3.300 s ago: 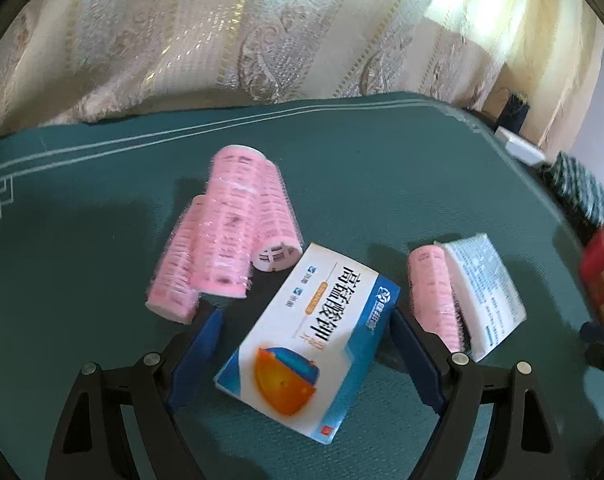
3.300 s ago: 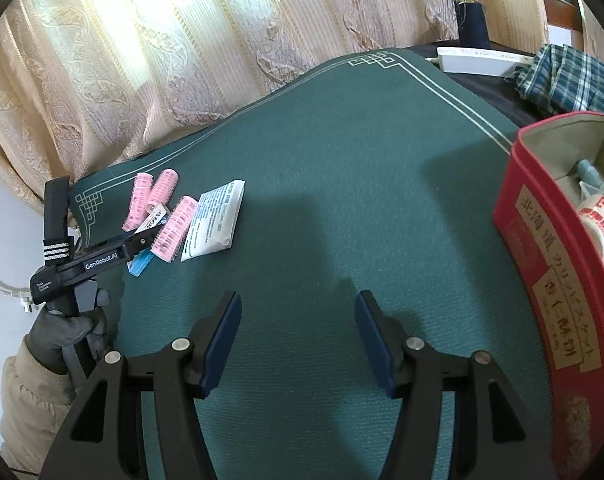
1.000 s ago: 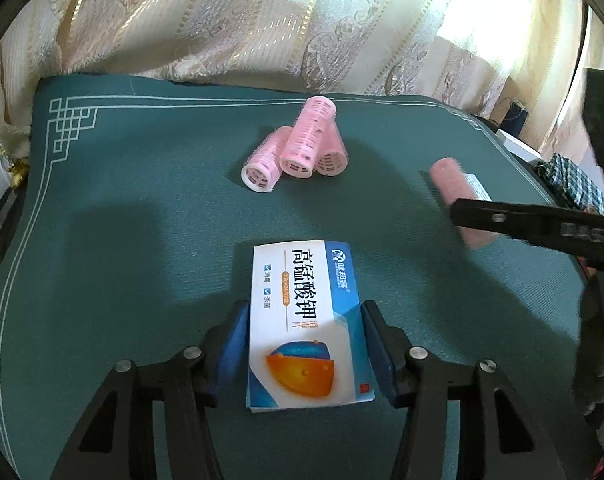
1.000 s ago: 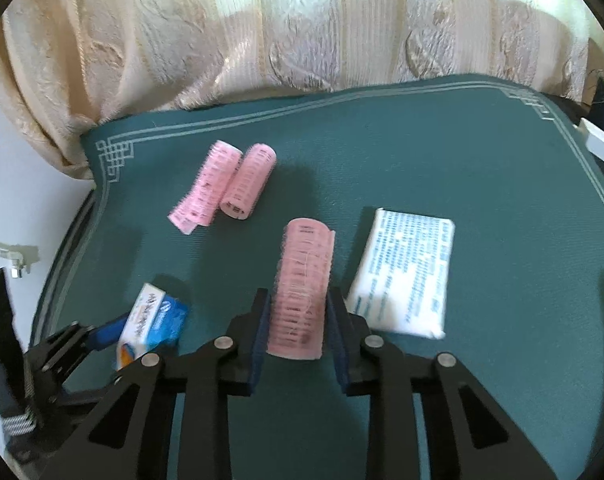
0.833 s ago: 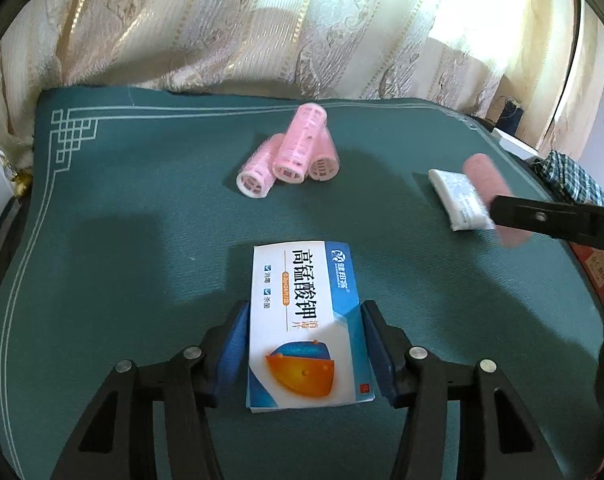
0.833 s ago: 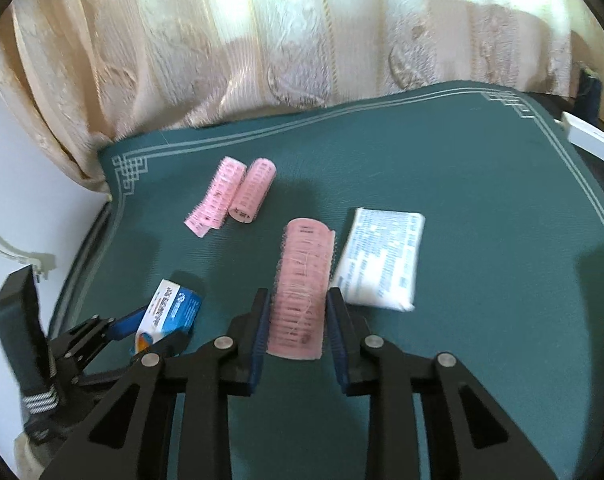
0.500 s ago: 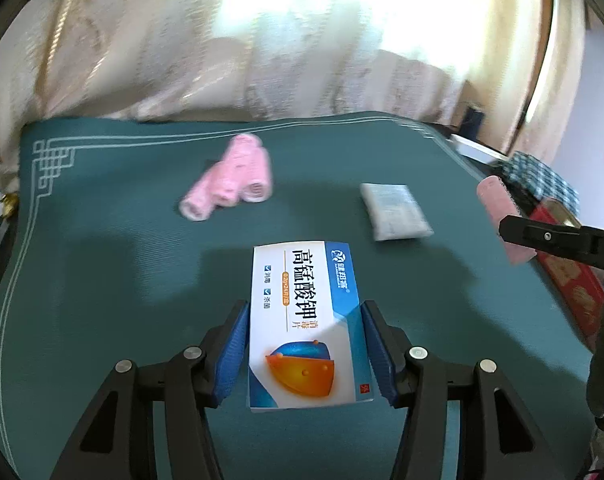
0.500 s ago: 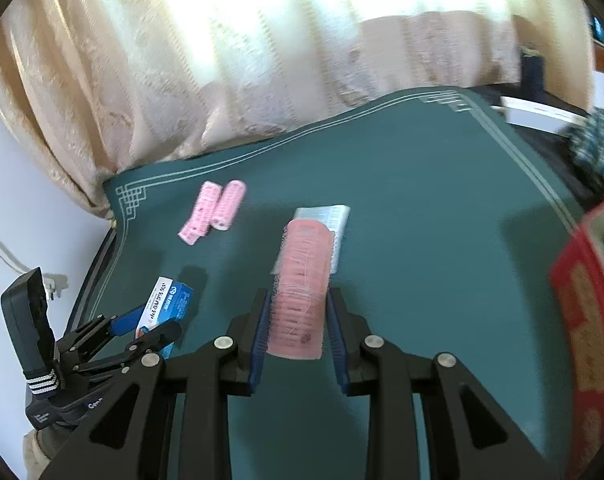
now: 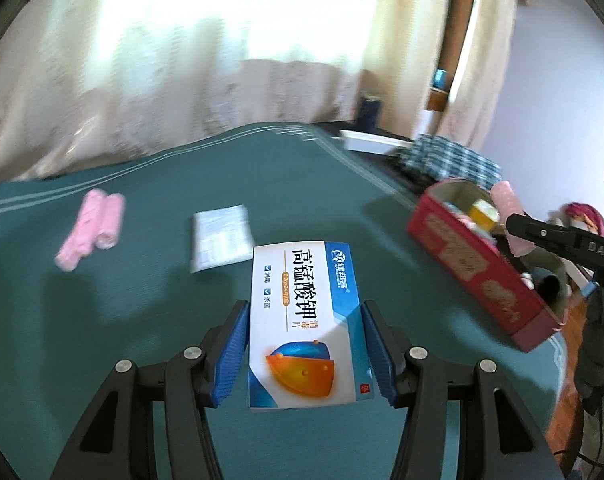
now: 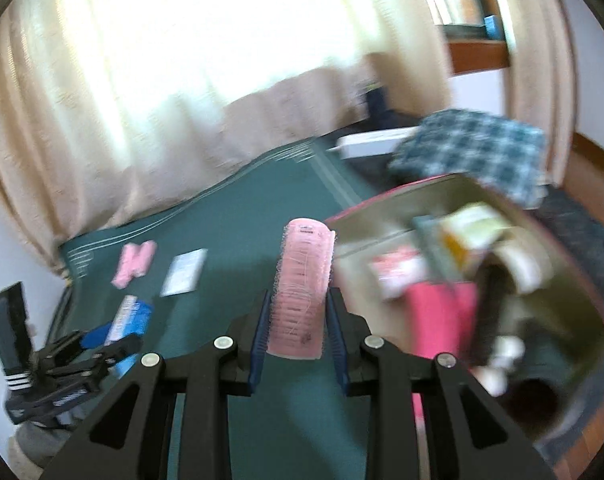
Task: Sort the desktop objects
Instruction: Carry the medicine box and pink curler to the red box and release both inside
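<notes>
On the green surface (image 9: 142, 300), left of the red box (image 9: 478, 264): pink rollers (image 9: 90, 224) in a bunch, then a white packet (image 9: 222, 236). Nearer the box, held clear of the cloth, a blue-and-white medicine carton (image 9: 302, 320) clamped in the left tongs (image 9: 304, 344). At the box's near rim, a pink hair roller (image 10: 302, 284) gripped upright in the right tongs (image 10: 298, 332). Inside the box, blurred cartons and odds and ends.

Red box (image 10: 454, 216) contents too blurred to ID (right wrist esp.).
</notes>
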{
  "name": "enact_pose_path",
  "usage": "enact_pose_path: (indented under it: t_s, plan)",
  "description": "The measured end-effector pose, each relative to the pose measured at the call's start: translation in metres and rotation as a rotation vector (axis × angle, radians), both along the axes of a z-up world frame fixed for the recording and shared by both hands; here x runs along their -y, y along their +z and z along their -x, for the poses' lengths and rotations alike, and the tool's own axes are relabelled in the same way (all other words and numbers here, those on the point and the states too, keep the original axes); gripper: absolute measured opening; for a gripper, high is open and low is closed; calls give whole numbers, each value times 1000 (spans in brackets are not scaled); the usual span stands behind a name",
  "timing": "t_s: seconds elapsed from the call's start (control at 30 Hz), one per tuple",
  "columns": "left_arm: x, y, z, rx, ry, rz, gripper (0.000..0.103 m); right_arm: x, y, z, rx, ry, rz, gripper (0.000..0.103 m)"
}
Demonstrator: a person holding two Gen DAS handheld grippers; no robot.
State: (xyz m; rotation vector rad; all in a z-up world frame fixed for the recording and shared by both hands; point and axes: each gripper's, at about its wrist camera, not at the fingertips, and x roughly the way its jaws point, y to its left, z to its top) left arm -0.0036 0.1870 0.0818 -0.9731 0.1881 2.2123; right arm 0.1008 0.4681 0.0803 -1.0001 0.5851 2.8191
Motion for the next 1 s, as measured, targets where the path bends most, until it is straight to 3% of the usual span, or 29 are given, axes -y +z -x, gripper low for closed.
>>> enact_pose_path:
  t_s: [0.2,0.73,1.0]
  plan:
    - [-48,7,-17,6,-93,-10,57,-49,-8,-26,19,-103,29,30]
    - [-163,29,-50,15,-291,-55,57,-79,-9,-55,21,-138,27,32]
    - [-188,18,-44,108,-327,-134,58,-87,-9,-66,28,-173,26,35]
